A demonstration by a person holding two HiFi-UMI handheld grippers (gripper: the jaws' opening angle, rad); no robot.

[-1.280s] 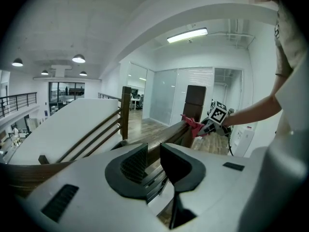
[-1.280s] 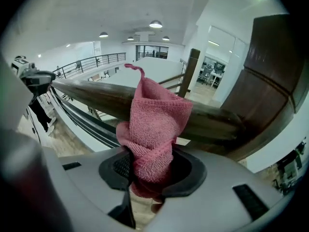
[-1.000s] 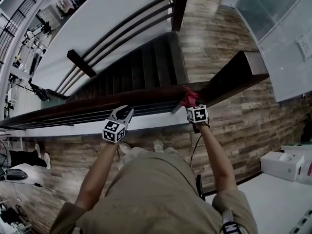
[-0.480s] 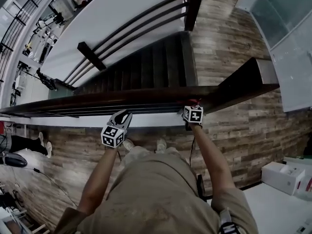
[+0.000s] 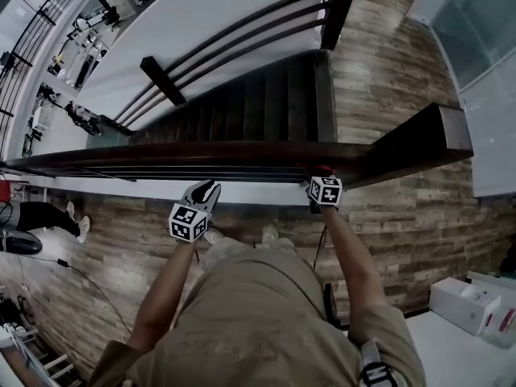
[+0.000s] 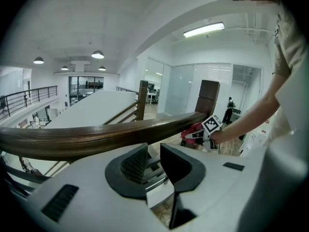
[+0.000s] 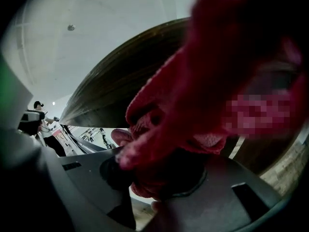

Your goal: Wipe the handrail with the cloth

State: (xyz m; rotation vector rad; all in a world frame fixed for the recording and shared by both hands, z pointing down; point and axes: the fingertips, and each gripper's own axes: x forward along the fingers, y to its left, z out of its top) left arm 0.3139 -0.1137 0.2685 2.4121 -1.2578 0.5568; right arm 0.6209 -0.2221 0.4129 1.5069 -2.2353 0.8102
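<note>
While your right tongs [image 7: 159,178] clamp the bunched red cloth [image 7: 193,91], that cloth sits at the near edge of the dark wooden handrail [image 7: 111,86], close to its right end and just short of the thick end post [image 5: 411,139]. Your left tongs [image 6: 153,161] stand at a narrow gap with nothing between them, just on your side of the handrail, well to the left of the cloth. Beyond the handrail, dark stairs [image 5: 258,111] descend.
</note>
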